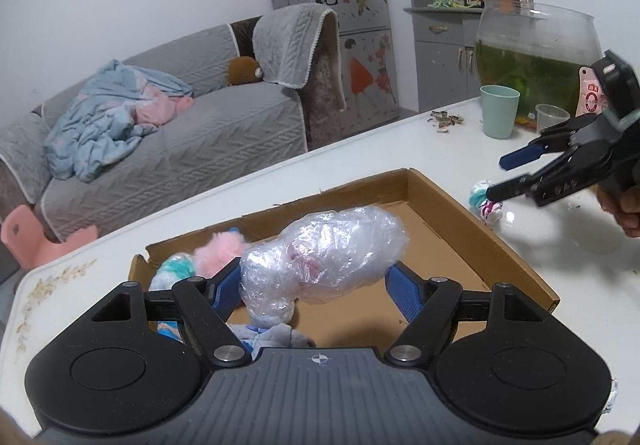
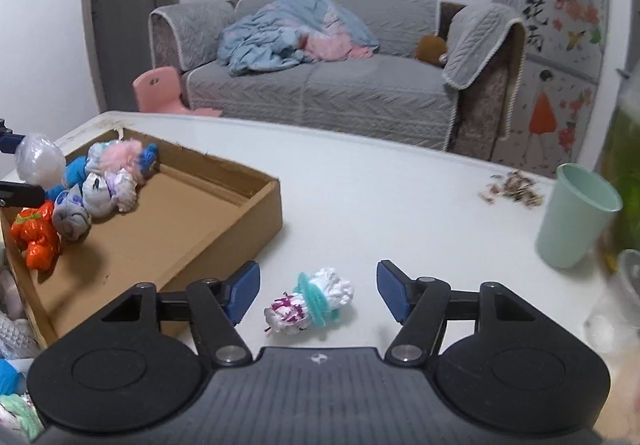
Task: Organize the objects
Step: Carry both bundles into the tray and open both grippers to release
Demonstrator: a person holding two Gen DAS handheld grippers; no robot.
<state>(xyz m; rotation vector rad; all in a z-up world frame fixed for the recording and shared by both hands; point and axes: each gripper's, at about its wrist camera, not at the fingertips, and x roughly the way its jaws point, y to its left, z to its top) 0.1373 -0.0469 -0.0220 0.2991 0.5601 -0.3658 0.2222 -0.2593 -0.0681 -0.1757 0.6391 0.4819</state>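
Left gripper: blue pads pressed against both sides of a clear plastic-wrapped bundle, held above the cardboard tray; pink shows faintly through the wrap.
Right gripper: jaws spread wide and holding nothing, low over the white table, one finger on each side of a small rolled bundle.
Small rolled bundle: white fabric with magenta marks at one end and a teal band around its middle, lying on the table just outside the tray, not touching either pad in the right wrist view.
Same pair from the left wrist view: the right gripper reaches in from the right edge, its lower finger tip at the bundle; whether they touch cannot be told.
Cardboard tray: shallow, open-topped, on the table; a row of bundles lies along one wall, among them an orange plastic bundle, a grey rolled sock, a pink fluffy piece and a blue roll. Most of the floor is bare cardboard.
Table, far side: mint green cup upright, a scatter of seed husks near it, a glass fish bowl with green water behind the cup, and a small clear plastic cup beside it.
Background: grey sofa with a crumpled blue and pink blanket.
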